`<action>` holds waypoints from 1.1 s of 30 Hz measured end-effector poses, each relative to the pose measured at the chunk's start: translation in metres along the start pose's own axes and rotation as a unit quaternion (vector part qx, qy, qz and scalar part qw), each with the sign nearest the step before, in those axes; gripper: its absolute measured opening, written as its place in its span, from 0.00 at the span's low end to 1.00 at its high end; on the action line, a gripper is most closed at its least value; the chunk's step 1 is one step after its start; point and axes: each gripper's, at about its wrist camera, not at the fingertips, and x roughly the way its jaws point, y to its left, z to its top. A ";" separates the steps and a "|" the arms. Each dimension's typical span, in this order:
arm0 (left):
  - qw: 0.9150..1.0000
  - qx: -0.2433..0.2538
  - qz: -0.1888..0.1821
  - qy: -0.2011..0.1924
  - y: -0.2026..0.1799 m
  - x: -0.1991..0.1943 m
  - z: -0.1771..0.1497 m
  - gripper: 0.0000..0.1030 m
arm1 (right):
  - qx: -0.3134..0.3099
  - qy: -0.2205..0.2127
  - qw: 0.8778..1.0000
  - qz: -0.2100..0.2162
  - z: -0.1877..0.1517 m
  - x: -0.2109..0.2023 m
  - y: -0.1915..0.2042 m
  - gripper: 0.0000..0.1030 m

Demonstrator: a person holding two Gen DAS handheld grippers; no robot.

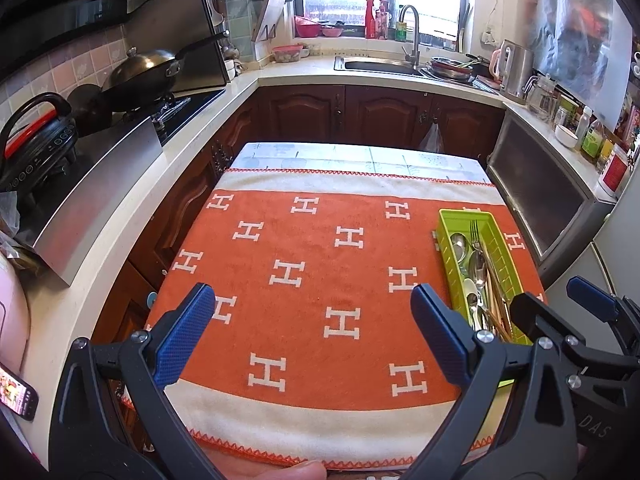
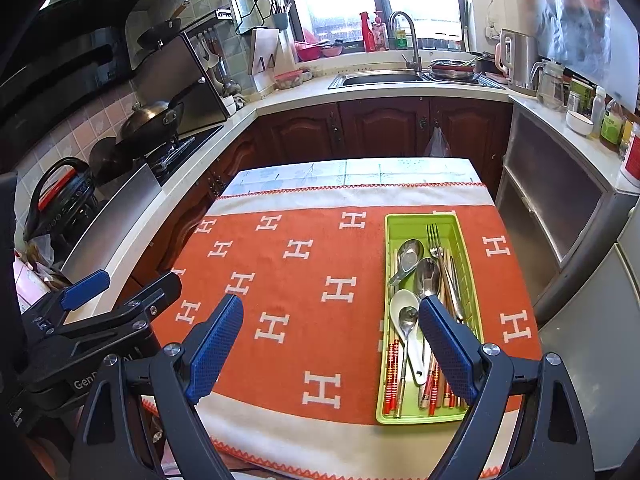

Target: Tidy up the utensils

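Right wrist view: right gripper (image 2: 331, 354) jaws wide, empty; green tray (image 2: 394, 416) of utensils (image 2: 426, 276) sits under its right jaw. Left gripper (image 1: 313, 322) equally agape. Tangled spoons and chopsticks may snag, dragging neighbours out.

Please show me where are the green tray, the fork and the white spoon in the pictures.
green tray (image 2: 420, 417): right wrist view, on its near rim.
fork (image 2: 433, 236): right wrist view, on its prongs at the far end of the tray.
white spoon (image 2: 401, 302): right wrist view, on its bowl.
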 end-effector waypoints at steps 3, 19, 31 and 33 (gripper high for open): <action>1.000 0.000 0.001 0.001 0.001 0.001 -0.001 0.95 | 0.001 0.002 1.000 0.001 0.000 0.004 0.000 0.88; 1.000 -0.002 0.002 0.011 0.004 0.006 -0.005 0.95 | 0.003 0.012 1.000 0.003 -0.003 0.015 0.001 0.88; 1.000 -0.003 0.002 0.011 0.004 0.005 -0.006 0.95 | 0.003 0.013 1.000 0.003 -0.002 0.014 0.001 0.88; 1.000 -0.003 0.002 0.012 0.004 0.006 -0.006 0.95 | 0.002 0.013 1.000 0.004 -0.005 0.015 0.003 0.88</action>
